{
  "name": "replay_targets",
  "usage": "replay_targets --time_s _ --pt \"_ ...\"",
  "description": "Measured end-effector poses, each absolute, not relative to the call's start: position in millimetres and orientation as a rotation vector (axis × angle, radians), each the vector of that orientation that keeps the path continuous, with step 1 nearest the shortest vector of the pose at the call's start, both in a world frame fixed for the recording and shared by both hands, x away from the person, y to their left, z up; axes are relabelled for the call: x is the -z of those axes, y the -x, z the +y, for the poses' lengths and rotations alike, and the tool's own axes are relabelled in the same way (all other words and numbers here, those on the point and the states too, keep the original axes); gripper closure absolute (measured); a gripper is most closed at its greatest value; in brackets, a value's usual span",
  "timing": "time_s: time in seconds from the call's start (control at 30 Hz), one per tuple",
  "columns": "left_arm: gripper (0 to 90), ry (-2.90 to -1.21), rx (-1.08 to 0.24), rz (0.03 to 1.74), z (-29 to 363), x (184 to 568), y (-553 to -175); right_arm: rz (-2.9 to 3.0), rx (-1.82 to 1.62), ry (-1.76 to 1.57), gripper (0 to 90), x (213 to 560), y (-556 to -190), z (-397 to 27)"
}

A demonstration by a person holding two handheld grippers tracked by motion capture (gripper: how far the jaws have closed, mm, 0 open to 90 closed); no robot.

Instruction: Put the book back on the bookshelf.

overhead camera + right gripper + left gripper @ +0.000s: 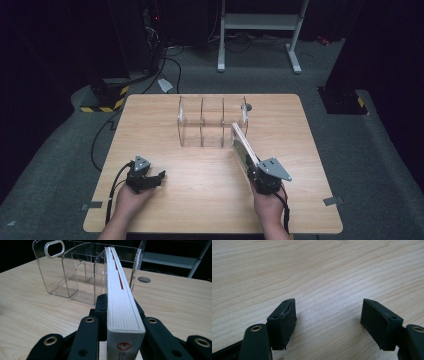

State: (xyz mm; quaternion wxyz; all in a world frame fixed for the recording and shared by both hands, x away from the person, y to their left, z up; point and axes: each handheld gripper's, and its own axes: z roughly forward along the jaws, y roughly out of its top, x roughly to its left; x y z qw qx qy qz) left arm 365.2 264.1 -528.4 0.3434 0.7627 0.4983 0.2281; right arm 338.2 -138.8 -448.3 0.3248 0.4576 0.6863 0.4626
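Observation:
A white book [243, 148] is clamped on edge in my right gripper [256, 172], its page edges [120, 290] running forward between the black jaws. It is lifted and tilted, and its far end points at the right end of a clear plastic file rack [212, 121] with several upright dividers [75, 272]. My left gripper [152, 178] rests low over the wooden table [200, 185] at the near left. Its jaws stand wide apart, with bare wood between the pads [284, 320].
A round cable hole [144, 279] sits in the table just right of the rack. Beyond the far edge are a white metal frame [260, 22], cables on the grey floor, and hazard-striped blocks [102, 100].

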Motion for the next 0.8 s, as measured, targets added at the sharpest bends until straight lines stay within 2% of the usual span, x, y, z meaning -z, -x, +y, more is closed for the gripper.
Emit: replay_targets --time_s 0.8 --pt "28.6 -1.982 -0.593 1.295 264 528 -365 1.755 -1.171 -1.241 75.7 445 -399 -118"
